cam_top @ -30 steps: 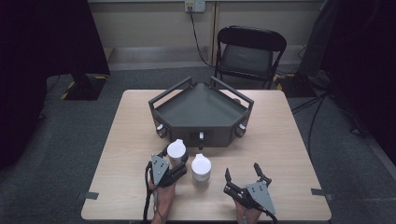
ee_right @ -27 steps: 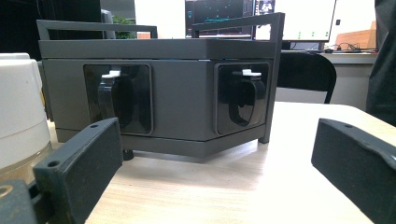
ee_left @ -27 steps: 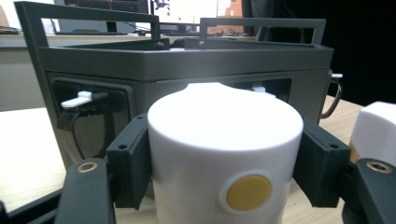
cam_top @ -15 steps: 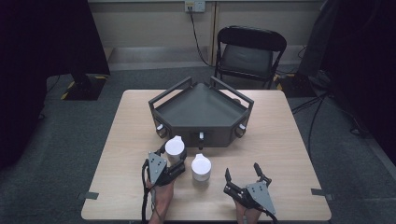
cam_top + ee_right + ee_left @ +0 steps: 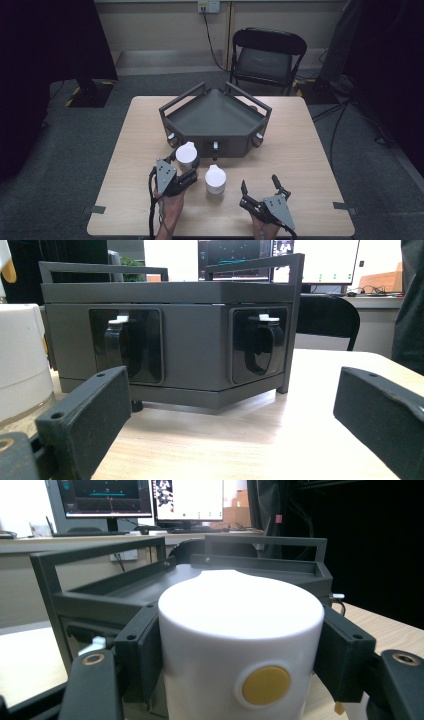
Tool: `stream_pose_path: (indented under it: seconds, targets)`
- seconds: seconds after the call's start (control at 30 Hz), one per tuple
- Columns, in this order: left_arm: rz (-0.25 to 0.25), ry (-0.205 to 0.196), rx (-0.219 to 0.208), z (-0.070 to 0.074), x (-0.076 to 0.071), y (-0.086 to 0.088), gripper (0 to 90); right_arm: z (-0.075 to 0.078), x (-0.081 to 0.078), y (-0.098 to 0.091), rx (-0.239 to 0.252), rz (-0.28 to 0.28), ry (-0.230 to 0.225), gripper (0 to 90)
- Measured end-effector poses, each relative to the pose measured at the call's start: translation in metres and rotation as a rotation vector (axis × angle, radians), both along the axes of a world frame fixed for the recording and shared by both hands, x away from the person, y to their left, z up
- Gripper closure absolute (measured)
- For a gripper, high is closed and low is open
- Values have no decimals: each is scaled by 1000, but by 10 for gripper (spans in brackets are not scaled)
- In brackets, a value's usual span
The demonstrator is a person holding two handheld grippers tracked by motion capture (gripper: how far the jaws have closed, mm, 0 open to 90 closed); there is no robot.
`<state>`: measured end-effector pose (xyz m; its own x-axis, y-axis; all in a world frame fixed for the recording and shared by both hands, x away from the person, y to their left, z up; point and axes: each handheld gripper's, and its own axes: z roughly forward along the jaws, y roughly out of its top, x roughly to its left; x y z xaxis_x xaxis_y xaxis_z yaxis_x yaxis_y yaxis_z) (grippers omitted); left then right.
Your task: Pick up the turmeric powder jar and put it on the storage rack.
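A light wooden worktop point(image 5: 310, 165) carries a dark grey, angular metal rack with raised rails point(image 5: 215, 120) near its middle. The left claw point(image 5: 187, 161), held in a person's hand point(image 5: 167, 210) at the near left, grips a white, smooth cylindrical cup point(image 5: 186, 153) between its two black jaws; the jaws press on opposite sides of the cup, which stands upright with its long axis vertical and its flat top facing up. In the left gripper view the cup point(image 5: 240, 645) sits squarely between the jaws, a round yellow dot point(image 5: 266, 684) on its side facing the camera, and the rack rises close behind it. From above, the held cup lies just in front of the rack's near face, and whether it touches the worktop cannot be told. A second white cylindrical cup point(image 5: 215, 179) stands upright on the worktop just to the right of the left claw. The right claw point(image 5: 260, 186), at the near right, rests low with its jaws spread wide and nothing between them, pointing towards the rack.
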<state>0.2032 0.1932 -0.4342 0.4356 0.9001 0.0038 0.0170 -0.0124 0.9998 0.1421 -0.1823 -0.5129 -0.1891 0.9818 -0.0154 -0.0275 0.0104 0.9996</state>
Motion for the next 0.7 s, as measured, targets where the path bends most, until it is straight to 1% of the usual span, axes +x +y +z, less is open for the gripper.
stream_pose_path:
  seconds: [0.03,0.07,0.17,0.2,0.3,0.33,0.4,0.43,0.6,0.7]
  targets:
    - [1,-12,20,4,1,-1,309,0,0,0,0,0,0,9]
    - [1,-17,21,6,1,-1,309,0,0,0,0,0,0,9]
    - [-5,-22,9,9,2,2,309,0,0,0,0,0,0,9]
    - [-10,-30,1,12,3,3,309,0,0,0,0,0,0,9]
    - [-9,-39,7,17,4,3,309,0,0,0,0,0,0,9]
    - [-6,-49,10,20,5,3,309,0,0,0,0,0,0,9]
    - [-7,-51,11,23,5,4,309,0,0,0,1,0,0,9]
    - [-11,-52,2,25,6,4,309,0,0,0,1,0,0,9]
    - [-23,-61,4,33,10,5,309,0,0,0,2,0,0,9]
    - [-26,-67,-2,38,12,5,309,0,0,0,2,0,-1,9]
